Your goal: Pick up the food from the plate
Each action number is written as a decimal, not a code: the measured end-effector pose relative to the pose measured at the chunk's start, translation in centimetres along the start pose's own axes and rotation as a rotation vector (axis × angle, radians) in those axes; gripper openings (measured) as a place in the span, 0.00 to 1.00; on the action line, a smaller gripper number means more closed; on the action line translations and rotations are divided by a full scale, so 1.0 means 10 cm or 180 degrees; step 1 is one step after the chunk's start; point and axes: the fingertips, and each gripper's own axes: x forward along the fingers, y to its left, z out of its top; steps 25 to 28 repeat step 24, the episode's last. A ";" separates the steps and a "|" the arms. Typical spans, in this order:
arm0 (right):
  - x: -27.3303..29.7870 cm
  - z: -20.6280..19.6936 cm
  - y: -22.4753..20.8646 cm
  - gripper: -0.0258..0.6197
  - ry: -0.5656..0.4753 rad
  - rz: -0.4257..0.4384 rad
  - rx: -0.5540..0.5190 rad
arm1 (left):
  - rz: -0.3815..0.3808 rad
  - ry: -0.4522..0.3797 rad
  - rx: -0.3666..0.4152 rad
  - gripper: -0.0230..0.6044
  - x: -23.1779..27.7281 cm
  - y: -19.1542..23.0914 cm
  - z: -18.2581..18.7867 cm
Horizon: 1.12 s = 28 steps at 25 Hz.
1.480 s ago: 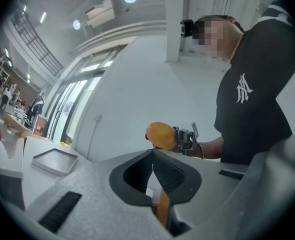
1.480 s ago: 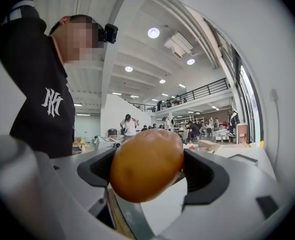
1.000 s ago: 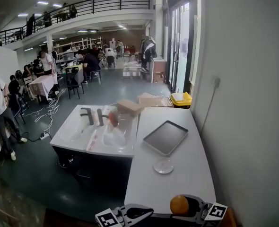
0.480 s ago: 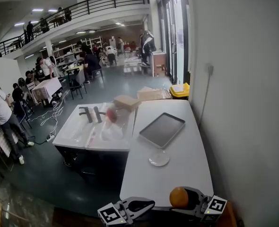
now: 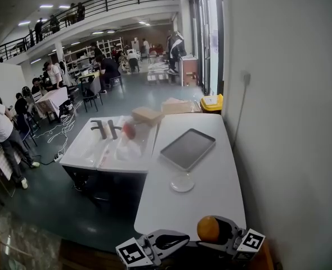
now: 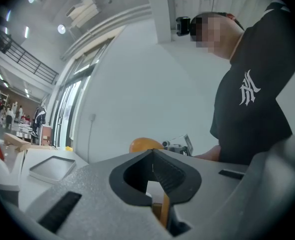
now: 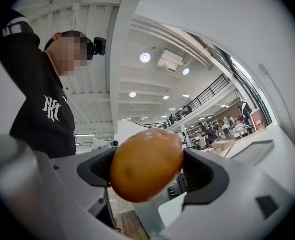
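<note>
Nearest us, just off the near edge of the white table, our right gripper has its jaws clamped on the food. The food is a smooth, round, orange piece, and it bulges out between the dark pads that press it from either side. It is well apart from the plate. Our left gripper is just beside it, off the same near edge, and its jaws are pressed together at the tips. Around the middle of the table we see the small round plate. Beyond it a dark grey tray lies at an angle. A white sink unit stands against the table's left side. A cardboard box sits by the table's far left corner. Past the table's far end is a yellow bin.
</note>
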 end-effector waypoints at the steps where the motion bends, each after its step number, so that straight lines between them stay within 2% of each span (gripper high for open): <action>1: -0.02 0.00 0.01 0.68 0.0001 0.0005 -0.0006 | -0.0018 -0.0004 -0.0001 0.04 0.03 -0.05 0.01; 7: -0.07 -0.01 0.02 0.68 0.0059 0.0020 -0.0128 | -0.0017 -0.0025 0.0043 0.05 0.11 -0.16 0.01; 19: -0.05 -0.16 -0.01 0.68 0.0136 0.0103 0.0019 | 0.0072 -0.0006 -0.0010 0.04 0.09 -0.20 -0.02; 28: -0.05 -0.20 -0.03 0.68 0.0164 0.0080 0.0042 | 0.0023 0.0046 -0.0022 0.04 0.09 -0.28 -0.08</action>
